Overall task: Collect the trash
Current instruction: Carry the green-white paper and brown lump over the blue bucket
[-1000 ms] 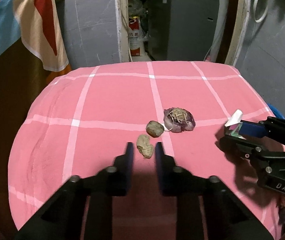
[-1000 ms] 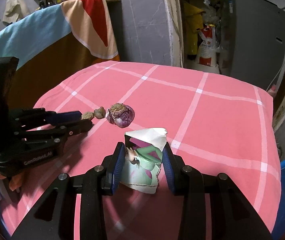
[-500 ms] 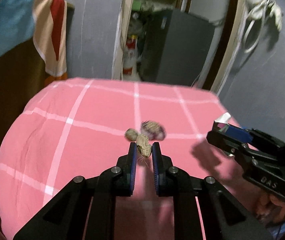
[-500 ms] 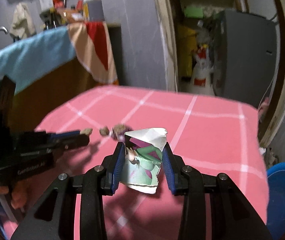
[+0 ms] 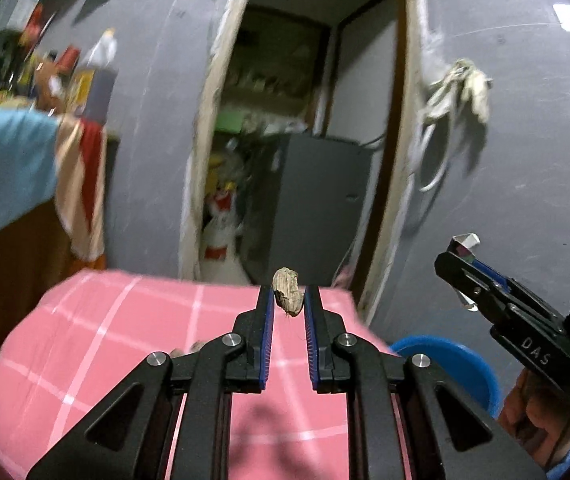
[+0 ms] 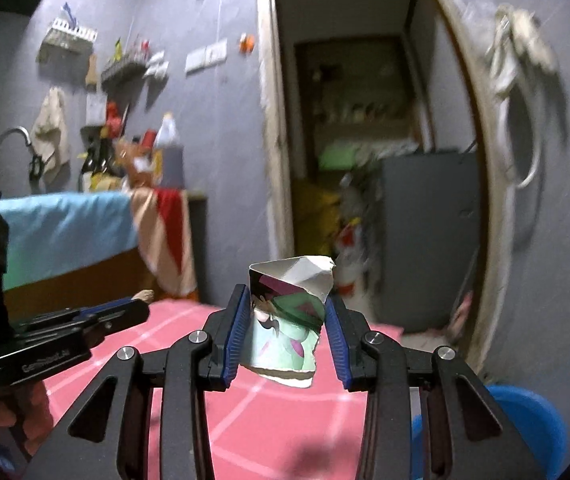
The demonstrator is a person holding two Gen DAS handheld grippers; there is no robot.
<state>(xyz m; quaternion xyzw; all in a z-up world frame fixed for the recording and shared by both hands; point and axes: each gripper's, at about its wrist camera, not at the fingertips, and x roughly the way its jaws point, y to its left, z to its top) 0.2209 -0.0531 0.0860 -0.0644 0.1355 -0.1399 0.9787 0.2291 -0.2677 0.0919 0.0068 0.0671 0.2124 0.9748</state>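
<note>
Your left gripper (image 5: 288, 300) is clamped on a small tan peel scrap (image 5: 287, 291), pinched between the blue pads near the tips and held clear above the pink checked tablecloth (image 5: 125, 332). Your right gripper (image 6: 287, 320) is gripping a torn printed paper cup (image 6: 287, 316), squeezed between both pads, also off the table. From the left view the right gripper sits to the right, above a blue bin (image 5: 445, 360) just past the table edge. Two more bits of trash (image 5: 189, 349) lie on the cloth, mostly hidden behind your left fingers. Beyond: grey wall, open doorway (image 5: 293, 160).
</note>
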